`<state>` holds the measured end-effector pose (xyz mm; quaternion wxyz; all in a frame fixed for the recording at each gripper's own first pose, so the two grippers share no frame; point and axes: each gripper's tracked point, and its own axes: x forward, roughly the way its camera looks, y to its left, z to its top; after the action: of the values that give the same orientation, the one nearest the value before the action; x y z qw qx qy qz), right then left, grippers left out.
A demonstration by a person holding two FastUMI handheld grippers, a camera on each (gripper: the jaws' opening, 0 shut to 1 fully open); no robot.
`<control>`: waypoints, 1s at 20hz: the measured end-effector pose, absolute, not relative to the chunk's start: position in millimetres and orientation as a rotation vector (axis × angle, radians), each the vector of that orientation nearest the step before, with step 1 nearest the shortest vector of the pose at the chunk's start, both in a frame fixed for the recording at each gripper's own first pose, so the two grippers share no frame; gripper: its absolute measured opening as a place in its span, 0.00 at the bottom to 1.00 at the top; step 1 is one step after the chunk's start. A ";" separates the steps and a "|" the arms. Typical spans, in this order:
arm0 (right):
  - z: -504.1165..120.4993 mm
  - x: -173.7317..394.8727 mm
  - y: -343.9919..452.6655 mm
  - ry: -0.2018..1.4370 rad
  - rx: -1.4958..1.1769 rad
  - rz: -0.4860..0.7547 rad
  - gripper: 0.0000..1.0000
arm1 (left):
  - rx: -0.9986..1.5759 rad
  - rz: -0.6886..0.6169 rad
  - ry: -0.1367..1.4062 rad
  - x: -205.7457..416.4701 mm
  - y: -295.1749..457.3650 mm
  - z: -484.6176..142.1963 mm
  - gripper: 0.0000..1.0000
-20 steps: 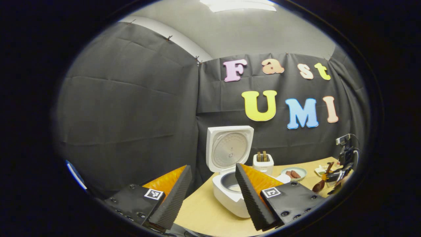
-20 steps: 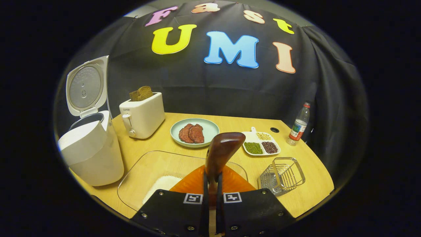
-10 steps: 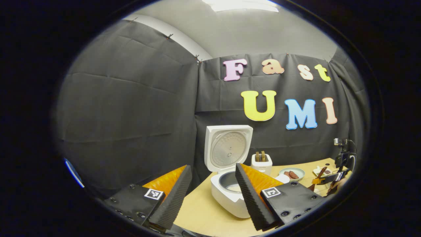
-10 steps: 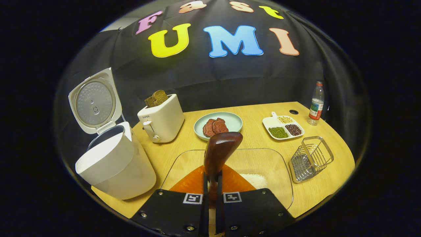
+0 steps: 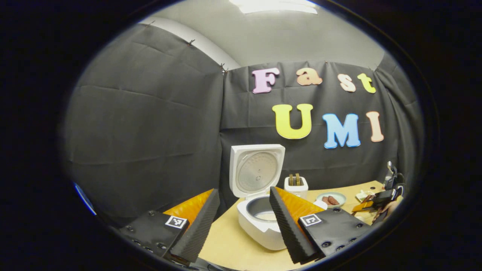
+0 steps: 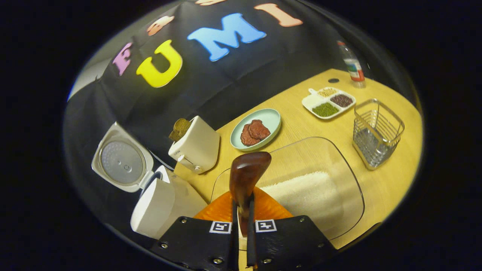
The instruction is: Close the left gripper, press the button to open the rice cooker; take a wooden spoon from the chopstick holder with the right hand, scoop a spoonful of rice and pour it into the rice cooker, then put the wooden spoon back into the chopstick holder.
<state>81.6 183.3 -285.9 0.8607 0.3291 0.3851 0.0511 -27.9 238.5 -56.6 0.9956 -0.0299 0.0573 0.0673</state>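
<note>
**Spoon clamped over rice dish, cooker lid up**

We see the right gripper point(image 6: 241, 222) with its jaws pressed tight on the wooden spoon point(image 6: 246, 177); the dark glossy bowl of the spoon sticks up and forward over the near rim of the glass dish point(image 6: 340, 158). The view is tilted. White rice point(image 6: 305, 190) lies heaped in the near half of the dish, the far half bare. The wire chopstick holder point(image 6: 376, 131) stands just beside the dish's right edge, near the table point(image 6: 297, 124) edge. Open tabletop runs between dish, green plate point(image 6: 273, 120) and divided bean tray point(image 6: 329, 101). The toaster point(image 6: 196, 146) sits close to the dish's left corner, and the rice cooker point(image 6: 158, 203) is just left of that, lid point(image 6: 122, 162) standing open.

In the left gripper view the left gripper point(image 5: 243, 222) hangs spread wide, holding nothing, off the table's left edge. We see the cooker point(image 5: 256, 222) between its fingers, well apart from them, the grey pot visible inside. Far right, the other gripper point(image 5: 380, 199) shows small.
</note>
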 end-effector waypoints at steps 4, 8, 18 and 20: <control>-290.6 80.1 158.2 0.816 0.894 0.052 0.09 | -0.053 0.120 0.105 -26.1 229.3 -50.1 0.97; -280.1 84.8 140.4 0.779 0.986 0.037 0.09 | -0.047 0.111 0.096 -24.6 221.5 -45.2 0.93; -198.6 110.2 151.9 0.673 1.209 0.152 0.08 | -0.081 0.120 0.084 -30.2 219.9 -46.6 0.93; -181.1 114.6 162.9 0.657 1.214 0.185 0.08 | -0.080 0.130 0.087 -34.8 226.1 -49.3 0.93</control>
<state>114.6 162.9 -181.1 0.7670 0.5593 0.3028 0.0851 -34.8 226.1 -49.3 0.9962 -0.0397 0.0435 0.0648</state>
